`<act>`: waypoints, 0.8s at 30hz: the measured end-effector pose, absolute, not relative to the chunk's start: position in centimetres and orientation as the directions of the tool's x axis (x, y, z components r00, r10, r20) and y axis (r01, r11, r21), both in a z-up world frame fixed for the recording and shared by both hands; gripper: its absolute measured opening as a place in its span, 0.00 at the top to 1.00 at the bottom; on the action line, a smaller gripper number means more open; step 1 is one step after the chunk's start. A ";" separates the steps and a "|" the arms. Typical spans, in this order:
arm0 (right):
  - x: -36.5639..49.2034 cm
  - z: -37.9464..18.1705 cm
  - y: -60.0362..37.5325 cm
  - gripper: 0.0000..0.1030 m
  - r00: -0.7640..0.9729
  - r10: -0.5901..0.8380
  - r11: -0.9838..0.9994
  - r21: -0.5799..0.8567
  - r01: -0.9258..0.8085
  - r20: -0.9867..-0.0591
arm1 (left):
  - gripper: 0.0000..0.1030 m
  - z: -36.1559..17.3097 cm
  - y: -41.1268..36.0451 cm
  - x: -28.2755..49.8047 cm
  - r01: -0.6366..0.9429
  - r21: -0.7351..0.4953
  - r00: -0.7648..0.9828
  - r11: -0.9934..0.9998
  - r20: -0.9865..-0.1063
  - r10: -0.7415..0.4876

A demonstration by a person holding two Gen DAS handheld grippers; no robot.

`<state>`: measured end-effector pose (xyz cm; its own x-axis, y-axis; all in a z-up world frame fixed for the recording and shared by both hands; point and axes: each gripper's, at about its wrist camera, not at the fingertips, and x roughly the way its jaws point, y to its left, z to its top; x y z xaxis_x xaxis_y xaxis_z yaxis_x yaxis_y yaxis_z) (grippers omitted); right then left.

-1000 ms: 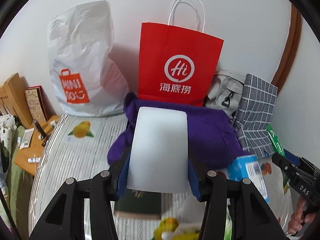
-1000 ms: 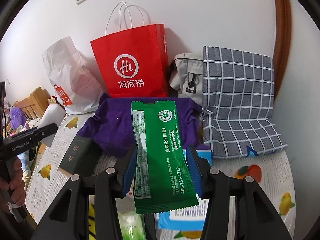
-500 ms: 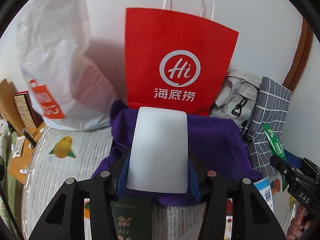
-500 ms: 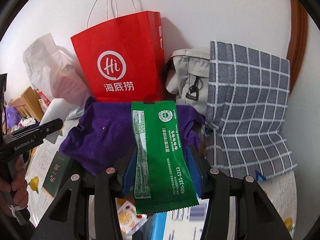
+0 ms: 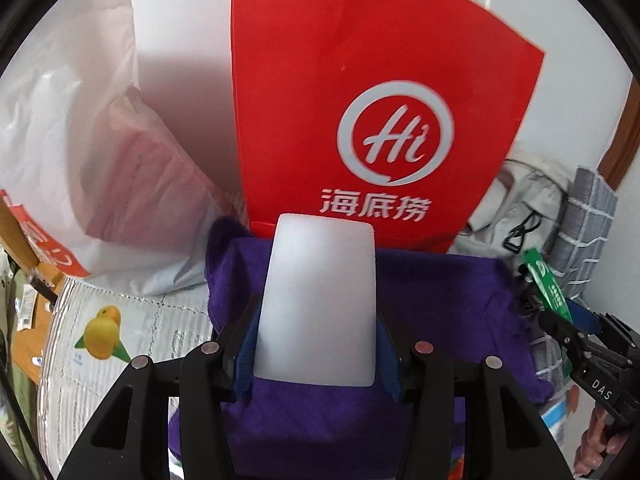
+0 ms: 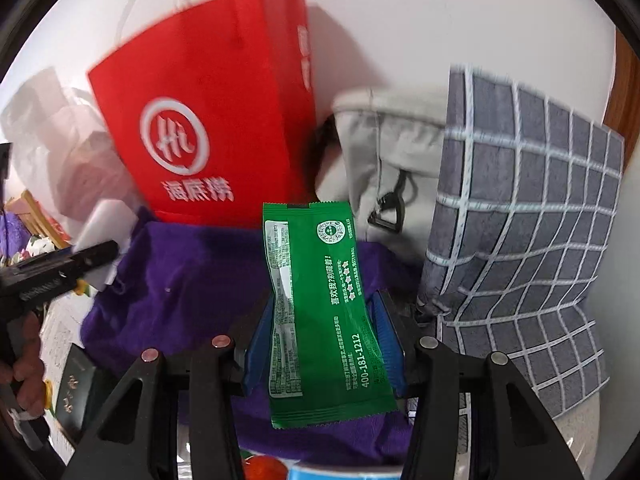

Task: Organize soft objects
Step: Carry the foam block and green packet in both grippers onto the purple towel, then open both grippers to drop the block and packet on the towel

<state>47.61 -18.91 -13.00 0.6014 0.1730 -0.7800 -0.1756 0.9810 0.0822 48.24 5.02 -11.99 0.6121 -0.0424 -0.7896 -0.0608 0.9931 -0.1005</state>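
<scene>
My left gripper (image 5: 318, 344) is shut on a white soft block (image 5: 320, 300) and holds it above a purple cloth (image 5: 440, 304), close in front of the red paper bag (image 5: 368, 104). My right gripper (image 6: 324, 340) is shut on a green packet (image 6: 320, 312), above the same purple cloth (image 6: 192, 280) and near the red bag (image 6: 216, 120). The right gripper and its packet (image 5: 548, 288) show at the right edge of the left wrist view. The left gripper with the white block (image 6: 100, 236) shows at the left of the right wrist view.
A white plastic shopping bag (image 5: 80, 168) leans on the wall at the left. A beige bag (image 6: 384, 160) and a grey checked bag (image 6: 520, 216) stand at the right. A dark green booklet (image 6: 72, 392) and a fruit-print cover (image 5: 104, 332) lie below.
Both grippers have moved forward toward the red bag and the wall, each still holding its item. The red bag now fills much more of both views.
</scene>
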 end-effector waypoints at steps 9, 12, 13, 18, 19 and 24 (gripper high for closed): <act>49.9 -18.4 -18.9 0.53 0.497 0.162 0.982 0.088 -0.168 -0.852 | 0.52 -17.3 5.9 50.5 -0.066 -0.182 0.488 0.981 -0.863 -0.128; 49.9 -19.1 -18.7 0.53 0.493 0.152 0.982 0.074 -0.174 -0.857 | 0.52 -18.3 6.3 50.7 -0.093 -0.210 0.468 0.973 -0.872 -0.143; 49.8 -19.1 -18.5 0.53 0.495 0.148 0.982 0.067 -0.178 -0.856 | 0.52 -18.5 6.4 50.8 -0.096 -0.217 0.465 0.971 -0.873 -0.149; 49.8 -19.2 -18.5 0.53 0.498 0.151 0.982 0.073 -0.174 -0.854 | 0.52 -19.2 6.1 51.1 -0.097 -0.220 0.461 0.971 -0.874 -0.152; 49.9 -19.2 -18.5 0.53 0.498 0.150 0.982 0.071 -0.174 -0.854 | 0.52 -19.2 6.0 51.1 -0.098 -0.217 0.462 0.971 -0.874 -0.149; 49.6 -19.1 -18.2 0.53 0.496 0.160 0.979 0.073 -0.190 -0.854 | 0.52 -19.4 5.4 51.2 -0.096 -0.227 0.460 0.969 -0.874 -0.159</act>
<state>49.59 -18.17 -19.09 0.4957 0.1599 -0.8537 -0.1903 0.9790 0.0729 51.20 5.44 -19.38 0.4597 -0.1588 -0.8738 -0.0959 0.9693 -0.2266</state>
